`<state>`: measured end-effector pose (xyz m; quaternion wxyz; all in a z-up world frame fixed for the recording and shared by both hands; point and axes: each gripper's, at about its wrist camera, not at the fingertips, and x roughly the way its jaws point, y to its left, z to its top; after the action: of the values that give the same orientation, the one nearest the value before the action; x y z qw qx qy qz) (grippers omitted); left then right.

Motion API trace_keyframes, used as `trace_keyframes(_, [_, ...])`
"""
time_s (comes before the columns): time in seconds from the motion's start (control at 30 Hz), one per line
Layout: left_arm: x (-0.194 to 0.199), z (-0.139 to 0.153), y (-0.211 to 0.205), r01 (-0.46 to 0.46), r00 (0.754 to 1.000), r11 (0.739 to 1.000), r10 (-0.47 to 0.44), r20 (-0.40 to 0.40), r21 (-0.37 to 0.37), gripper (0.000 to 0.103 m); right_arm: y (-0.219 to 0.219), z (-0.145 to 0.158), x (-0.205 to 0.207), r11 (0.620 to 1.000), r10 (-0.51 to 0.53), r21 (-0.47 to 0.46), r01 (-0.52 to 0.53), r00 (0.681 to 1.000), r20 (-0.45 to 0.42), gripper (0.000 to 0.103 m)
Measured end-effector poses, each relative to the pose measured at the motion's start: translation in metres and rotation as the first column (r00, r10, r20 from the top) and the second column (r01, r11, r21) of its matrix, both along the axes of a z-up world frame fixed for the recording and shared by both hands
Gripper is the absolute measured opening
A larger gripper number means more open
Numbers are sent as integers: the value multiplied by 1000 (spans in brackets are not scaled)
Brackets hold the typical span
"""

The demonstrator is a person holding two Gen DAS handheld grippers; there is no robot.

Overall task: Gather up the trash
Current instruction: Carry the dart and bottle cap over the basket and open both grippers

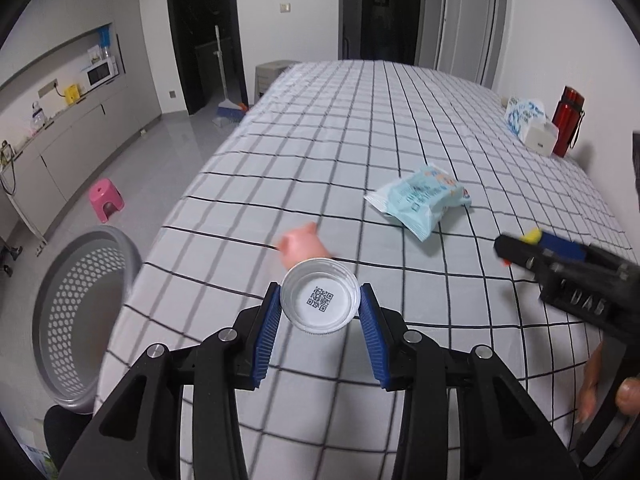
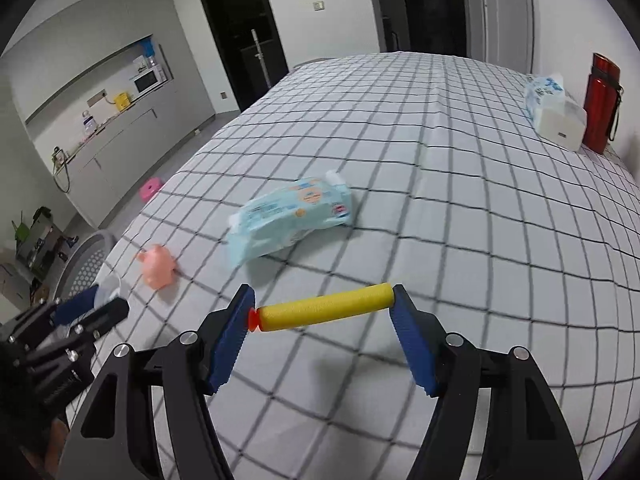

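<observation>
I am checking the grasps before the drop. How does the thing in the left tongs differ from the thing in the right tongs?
The left tongs hold a white bottle cap; the right tongs hold a yellow foam dart.
The cap is round and shallow with a printed code inside; the dart is a long cylinder with an orange tip.
The cap is pinched across its rim; the dart is pinched end to end.
Both are held above the checked tablecloth.
</observation>
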<state>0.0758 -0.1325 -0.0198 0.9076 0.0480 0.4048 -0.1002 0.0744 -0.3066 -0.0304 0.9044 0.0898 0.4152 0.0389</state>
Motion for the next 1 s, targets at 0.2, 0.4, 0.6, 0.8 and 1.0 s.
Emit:
trace_keyframes(0.2, [-12,5,35,-12,1000,1000,12,17,-4,39,36,0,-12,999,26,20,-26,1000,-2,67])
trace_keyframes(0.4, [-15,0,76,-59,998,998,59,4,-4,39,78,-3,-16,997,59,55,-58,998,-11,67])
trace_keyframes(0.6, [-14,-5,132,-140,990,990,140,-4,-21,39,132,-5,-8,989,129,76,-127,992,-16,67])
trace_keyframes(0.8, [-8,-16,190,-228,973,974,227,-28,-19,39,199,-6,9,970,235,78,-232,972,-26,67])
trace_keyframes(1.0, [4,-26,247,-315,948,949,315,-39,-7,39,269,-5,32,938,343,59,-341,939,-34,67])
